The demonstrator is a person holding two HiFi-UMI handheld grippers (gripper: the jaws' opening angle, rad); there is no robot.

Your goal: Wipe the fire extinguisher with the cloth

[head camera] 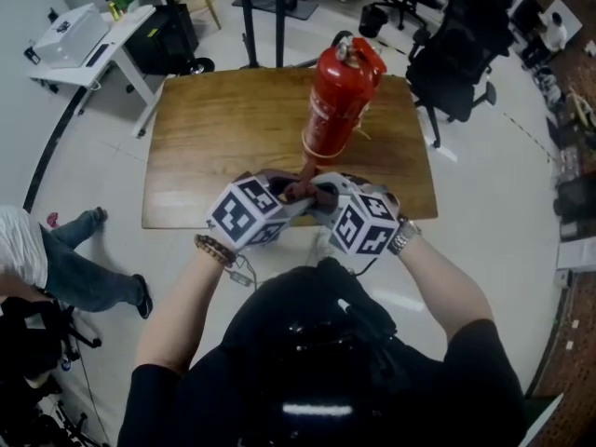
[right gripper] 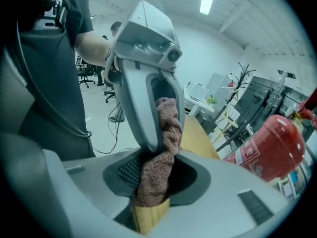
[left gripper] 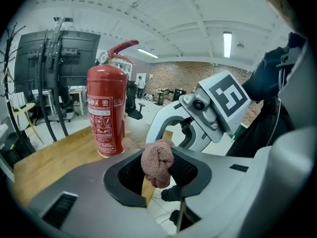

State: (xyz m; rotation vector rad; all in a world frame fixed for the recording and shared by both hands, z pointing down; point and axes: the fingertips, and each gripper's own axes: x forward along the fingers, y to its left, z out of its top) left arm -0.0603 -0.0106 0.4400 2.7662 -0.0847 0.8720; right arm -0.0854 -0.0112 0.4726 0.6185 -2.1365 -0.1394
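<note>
A red fire extinguisher stands upright on the wooden table, towards its front right. At the table's front edge my two grippers meet tip to tip, just in front of the extinguisher's base. A pinkish-brown cloth is bunched between them. In the left gripper view the cloth is a wad in my left gripper, with the extinguisher close behind. In the right gripper view the cloth hangs down into my right gripper, which is shut on it.
A black office chair stands off the table's right far corner. A white desk is at the far left. A person in jeans sits on the floor at the left. Black stand legs rise behind the table.
</note>
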